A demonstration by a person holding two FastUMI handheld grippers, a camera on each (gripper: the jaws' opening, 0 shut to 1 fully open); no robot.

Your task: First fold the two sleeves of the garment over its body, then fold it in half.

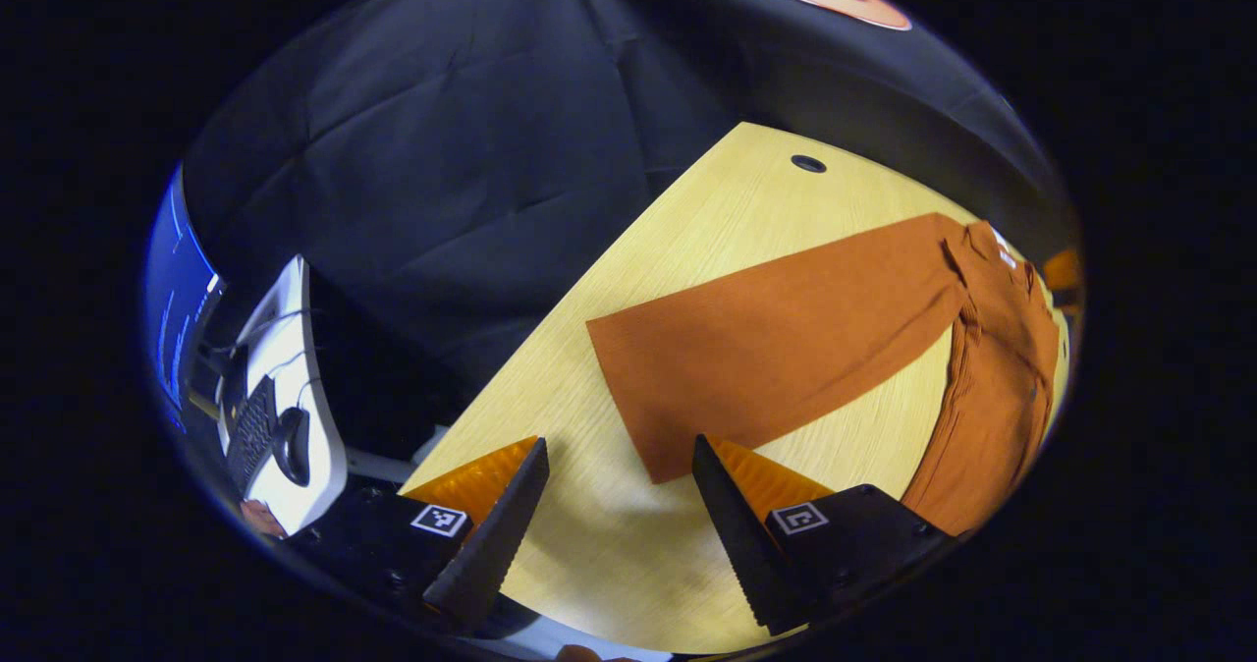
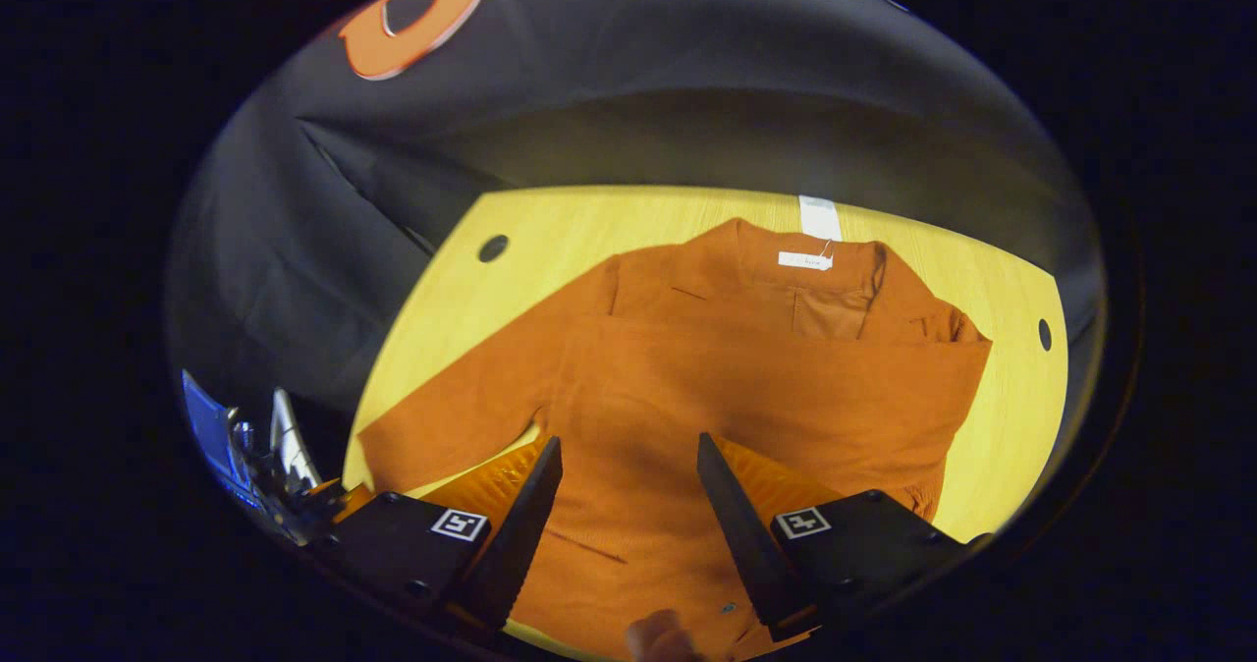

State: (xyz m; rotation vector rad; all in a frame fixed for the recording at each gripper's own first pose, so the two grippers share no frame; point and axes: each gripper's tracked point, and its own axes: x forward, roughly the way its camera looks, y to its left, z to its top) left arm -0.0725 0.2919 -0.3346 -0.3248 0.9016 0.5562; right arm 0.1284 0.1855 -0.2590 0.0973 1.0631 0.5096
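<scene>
Pale wooden table (image 1: 628, 544) bears a rust-orange knit garment (image 2: 746, 387) at centre frame; left gripper (image 1: 621, 500) and right gripper (image 2: 628, 500) both gape wide, empty.

No legible txt, tags blurred

The left gripper view is aimed along the outstretched sleeve (image 1: 776, 333); the right gripper view is held above the garment (image 2: 746, 387); the table (image 1: 687, 230) is shared

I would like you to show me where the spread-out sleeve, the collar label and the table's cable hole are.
spread-out sleeve (image 1: 776, 348), left gripper view, middle of the sleeve lying flat on the table.
collar label (image 2: 805, 261), right gripper view, centre of the white tag inside the neck.
cable hole (image 1: 808, 163), left gripper view, centre of the dark opening.
</scene>
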